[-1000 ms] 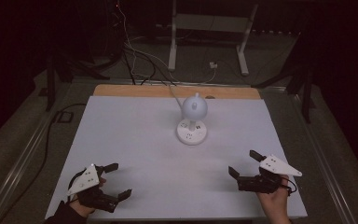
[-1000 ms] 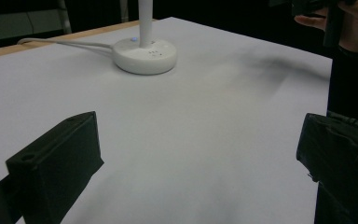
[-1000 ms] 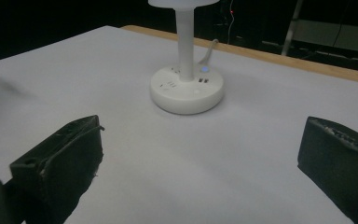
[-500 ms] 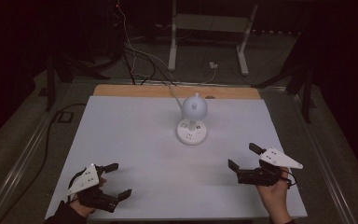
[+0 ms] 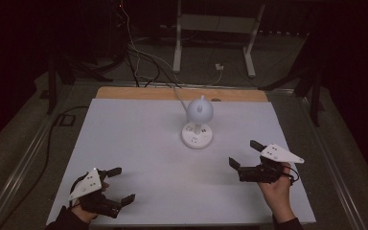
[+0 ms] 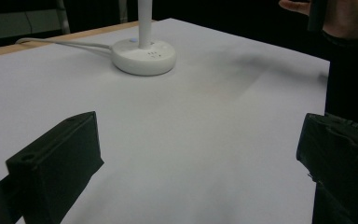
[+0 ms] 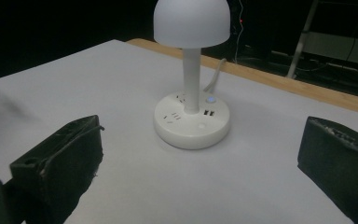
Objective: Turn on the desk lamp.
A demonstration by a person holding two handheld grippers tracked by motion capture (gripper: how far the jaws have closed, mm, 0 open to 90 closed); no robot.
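Note:
A small white table lamp with a dome shade stands mid-table on a round base that carries sockets and a button; its base also appears far ahead in the left gripper view. My left gripper rests open at the near left of the white tabletop, nothing between its jaws. My right gripper is open at the near right, facing the lamp from a short distance, with nothing held.
The lamp's white cable runs back over the table's wooden far edge. Cables and a white metal stand lie on the dark floor beyond. A dark cable trails along the table's left side.
My right gripper has risen slightly and moved a little toward the lamp. The left gripper has stayed in place.

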